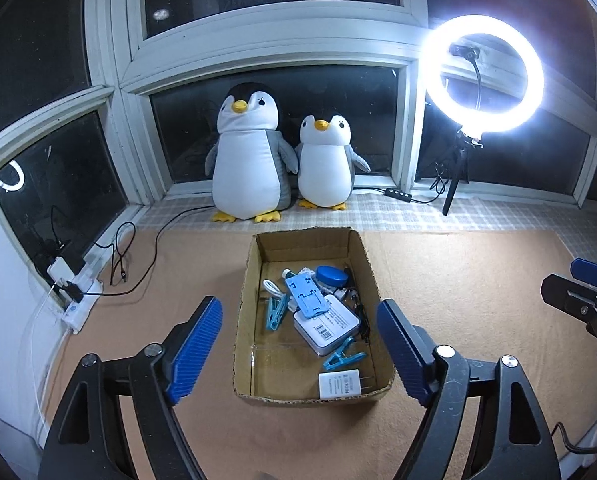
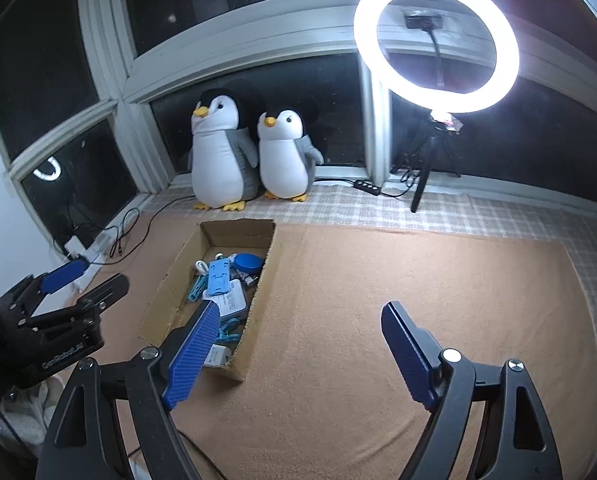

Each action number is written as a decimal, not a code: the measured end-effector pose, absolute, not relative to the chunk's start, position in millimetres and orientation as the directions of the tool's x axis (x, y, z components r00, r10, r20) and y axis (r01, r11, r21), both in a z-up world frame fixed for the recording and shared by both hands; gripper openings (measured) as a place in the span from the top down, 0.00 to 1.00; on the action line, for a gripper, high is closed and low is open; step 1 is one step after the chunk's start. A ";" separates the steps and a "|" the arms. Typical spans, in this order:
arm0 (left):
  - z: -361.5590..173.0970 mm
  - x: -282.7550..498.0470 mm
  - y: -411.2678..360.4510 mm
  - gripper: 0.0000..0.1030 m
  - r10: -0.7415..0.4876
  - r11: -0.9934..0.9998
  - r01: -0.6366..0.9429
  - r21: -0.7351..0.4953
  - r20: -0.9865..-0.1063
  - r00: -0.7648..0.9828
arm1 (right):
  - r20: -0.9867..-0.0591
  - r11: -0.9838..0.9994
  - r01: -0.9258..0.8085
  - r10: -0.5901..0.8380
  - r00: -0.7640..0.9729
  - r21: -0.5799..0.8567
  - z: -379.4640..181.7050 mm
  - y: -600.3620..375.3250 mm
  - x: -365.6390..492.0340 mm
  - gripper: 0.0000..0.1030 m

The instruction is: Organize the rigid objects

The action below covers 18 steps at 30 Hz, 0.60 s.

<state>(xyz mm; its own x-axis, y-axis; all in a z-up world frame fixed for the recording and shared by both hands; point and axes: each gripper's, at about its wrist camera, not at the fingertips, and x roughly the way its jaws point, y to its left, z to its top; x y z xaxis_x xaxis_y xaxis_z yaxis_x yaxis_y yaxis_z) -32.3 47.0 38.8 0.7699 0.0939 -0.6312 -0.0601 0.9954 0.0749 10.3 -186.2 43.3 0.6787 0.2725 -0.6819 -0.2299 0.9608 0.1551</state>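
Left wrist view: the left gripper (image 1: 298, 344) tilts downward above the cardboard box (image 1: 250, 280), jaws wide apart and empty; inside lie a white tin (image 1: 330, 326), blue clips (image 1: 276, 312) and a blue holder (image 1: 304, 294); right wrist view: the right gripper (image 2: 294, 352) tilts down over the orange mat (image 2: 378, 280), jaws apart, empty; the box sits to its left.

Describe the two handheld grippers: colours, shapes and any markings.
Both match. The left gripper and right gripper each have two black, angular fingers with triangular cut-outs and round silver pivot screws. Each finger ends in a long blue pad with fine ribbing. White lettering runs along the left gripper's black body in the right wrist view; it is too blurred to read surely. No hands or sleeves show.
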 end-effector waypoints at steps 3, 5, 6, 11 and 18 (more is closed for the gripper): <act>41.0 -37.2 47.4 0.17 0.107 0.994 -0.073 0.079 -0.622 0.776 | -0.673 0.965 -0.206 0.260 0.692 0.161 41.7 -190.1 6.6 0.22; 43.1 -40.3 47.7 0.14 0.106 0.994 -0.079 0.070 -0.616 0.781 | -0.672 0.967 -0.197 0.253 0.696 0.160 41.3 -191.2 5.5 0.21; 43.8 -41.5 47.8 0.13 0.104 0.995 -0.080 0.066 -0.614 0.782 | -0.670 0.969 -0.192 0.244 0.701 0.153 41.0 -191.0 5.0 0.20; 43.9 -39.9 45.6 0.09 0.113 0.993 -0.083 0.078 -0.608 0.786 | -0.665 0.974 -0.190 0.222 0.713 0.121 41.5 -185.7 5.4 0.16; 37.1 -35.6 52.0 0.07 0.123 0.992 -0.106 0.065 -0.627 0.770 | -0.659 0.973 -0.213 0.215 0.721 0.084 42.2 -174.9 6.2 0.15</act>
<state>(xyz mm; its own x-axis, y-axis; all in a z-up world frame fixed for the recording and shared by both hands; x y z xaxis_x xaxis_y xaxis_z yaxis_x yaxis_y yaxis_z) -35.6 52.0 37.1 0.7696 0.1235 -0.6265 -0.1064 0.9922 0.0649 6.2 -174.9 42.2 0.7211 0.2146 -0.6587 -0.2127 0.9735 0.0843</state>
